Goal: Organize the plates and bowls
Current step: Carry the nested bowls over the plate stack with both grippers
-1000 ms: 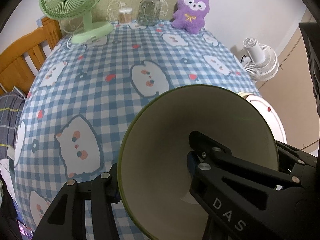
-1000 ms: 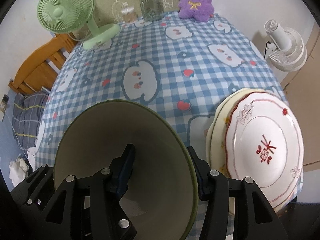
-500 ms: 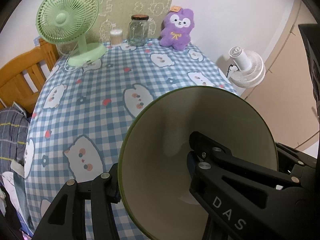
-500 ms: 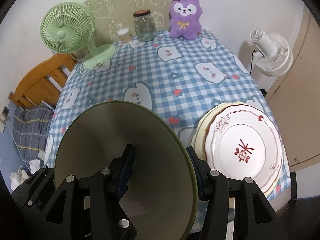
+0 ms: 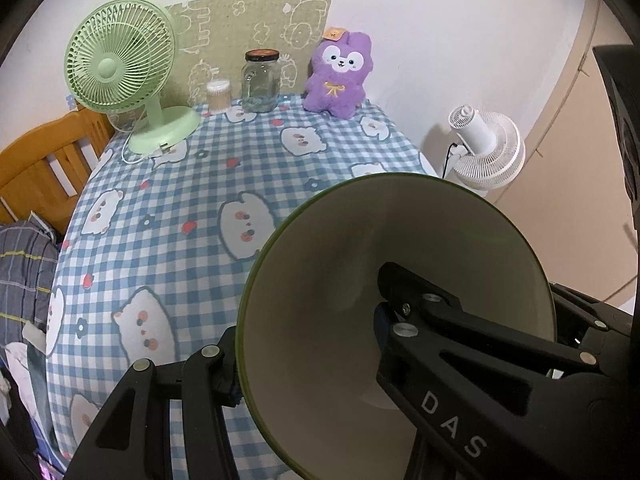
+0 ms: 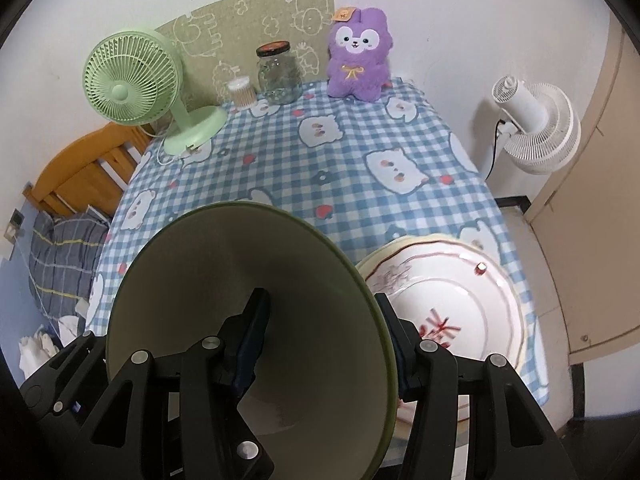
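Both grippers clamp one green-rimmed bowl (image 5: 340, 280) by opposite rims above the checked table (image 5: 168, 248): left gripper (image 5: 308, 340), right gripper (image 6: 324, 320). Stacked plates (image 6: 460, 300) lie just beside it; fan (image 6: 132, 88), jar (image 6: 280, 74) and plush toy (image 6: 358, 60) stand well apart.

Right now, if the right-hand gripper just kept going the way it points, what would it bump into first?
Probably the checked tablecloth. The right gripper, clamped on the green bowl's rim, aims down at bare cloth left of the plate stack; depth is uncertain.
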### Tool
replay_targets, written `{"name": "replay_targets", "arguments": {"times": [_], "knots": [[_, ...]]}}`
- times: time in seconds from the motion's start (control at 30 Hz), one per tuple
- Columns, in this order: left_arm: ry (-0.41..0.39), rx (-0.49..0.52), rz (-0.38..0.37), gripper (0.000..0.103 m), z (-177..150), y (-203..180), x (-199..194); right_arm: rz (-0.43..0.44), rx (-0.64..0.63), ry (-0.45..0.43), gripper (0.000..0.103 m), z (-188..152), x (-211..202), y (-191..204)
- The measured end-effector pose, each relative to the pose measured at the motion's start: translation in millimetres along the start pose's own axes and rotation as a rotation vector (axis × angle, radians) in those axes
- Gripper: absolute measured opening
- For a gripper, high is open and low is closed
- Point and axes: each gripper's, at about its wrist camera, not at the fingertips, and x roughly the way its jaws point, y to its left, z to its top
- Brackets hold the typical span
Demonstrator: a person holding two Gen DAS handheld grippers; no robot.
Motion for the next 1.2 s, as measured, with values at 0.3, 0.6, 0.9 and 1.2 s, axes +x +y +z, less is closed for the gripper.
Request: {"name": "replay_targets", "arguments": {"times": [0.3, 0.6, 0.9, 1.2], "knots": [[0.004, -0.025, 0.012, 0.053, 7, -41, 10, 0.006, -0.016, 0.013, 0.056, 8, -1, -41], [0.024, -0.035, 0.013, 0.053, 12, -76, 29, 0.007, -0.018, 0.037, 0.056, 11, 8, -80], [0.067, -0.056, 0.022, 0.053, 9, -101, 56, 0.014, -0.021, 0.087, 0.056, 8, 31, -112], [0.119, -0.091, 0.038, 0.053, 1, -116, 81, 0.032, -0.038, 0.143, 0.056, 3, 56, -130]]}}
